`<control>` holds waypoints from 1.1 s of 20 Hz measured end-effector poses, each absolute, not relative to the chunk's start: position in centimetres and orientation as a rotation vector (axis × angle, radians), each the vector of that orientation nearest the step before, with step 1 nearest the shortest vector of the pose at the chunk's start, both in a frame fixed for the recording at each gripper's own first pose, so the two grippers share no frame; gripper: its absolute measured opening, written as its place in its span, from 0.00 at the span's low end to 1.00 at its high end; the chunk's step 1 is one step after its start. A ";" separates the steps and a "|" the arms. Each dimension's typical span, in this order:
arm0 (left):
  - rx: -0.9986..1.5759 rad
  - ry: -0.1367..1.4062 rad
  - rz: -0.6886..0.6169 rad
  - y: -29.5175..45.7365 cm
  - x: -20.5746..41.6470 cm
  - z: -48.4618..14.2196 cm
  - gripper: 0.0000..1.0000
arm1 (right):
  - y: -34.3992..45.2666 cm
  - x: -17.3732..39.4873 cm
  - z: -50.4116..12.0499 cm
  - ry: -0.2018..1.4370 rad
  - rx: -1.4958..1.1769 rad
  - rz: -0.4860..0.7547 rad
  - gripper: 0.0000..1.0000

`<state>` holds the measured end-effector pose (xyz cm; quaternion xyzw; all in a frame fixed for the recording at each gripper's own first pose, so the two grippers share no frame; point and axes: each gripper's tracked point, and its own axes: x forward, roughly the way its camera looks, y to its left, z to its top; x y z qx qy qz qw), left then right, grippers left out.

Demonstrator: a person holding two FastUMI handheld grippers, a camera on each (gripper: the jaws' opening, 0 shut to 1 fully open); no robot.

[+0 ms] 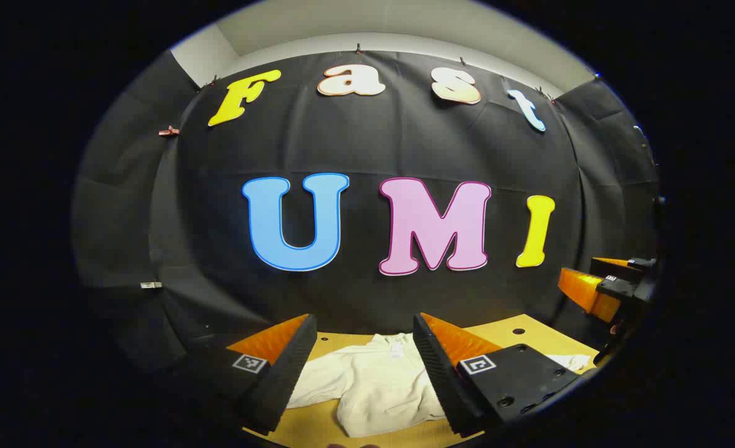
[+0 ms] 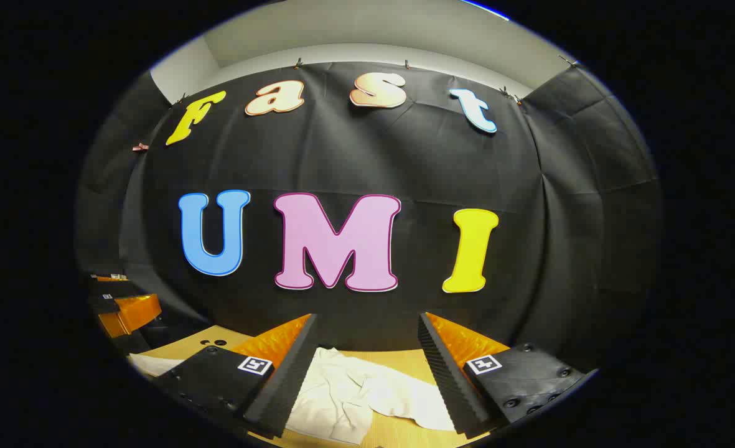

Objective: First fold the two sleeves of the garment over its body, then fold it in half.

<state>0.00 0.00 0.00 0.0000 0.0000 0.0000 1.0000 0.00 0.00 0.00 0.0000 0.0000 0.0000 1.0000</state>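
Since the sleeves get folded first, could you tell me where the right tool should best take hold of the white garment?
Probably at the end of the sleeve lying flat on the table, coming from above: it trails out from the garment between the open right tool.

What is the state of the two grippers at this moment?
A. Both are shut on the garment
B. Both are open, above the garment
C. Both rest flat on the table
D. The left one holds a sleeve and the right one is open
B: the left gripper and the right gripper each stand with fingers wide apart, the white garment lying on the table between and beyond them, ungripped.
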 end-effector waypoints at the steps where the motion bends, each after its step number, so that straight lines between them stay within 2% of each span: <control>1: 0.006 -0.001 -0.003 0.0 0.1 0.1 0.96 | 0.2 0.0 0.2 -0.002 0.005 0.002 0.97; 22: -0.002 0.024 -0.034 -0.6 1.1 -0.8 0.96 | 0.9 0.5 -1.7 0.047 -0.025 0.020 0.97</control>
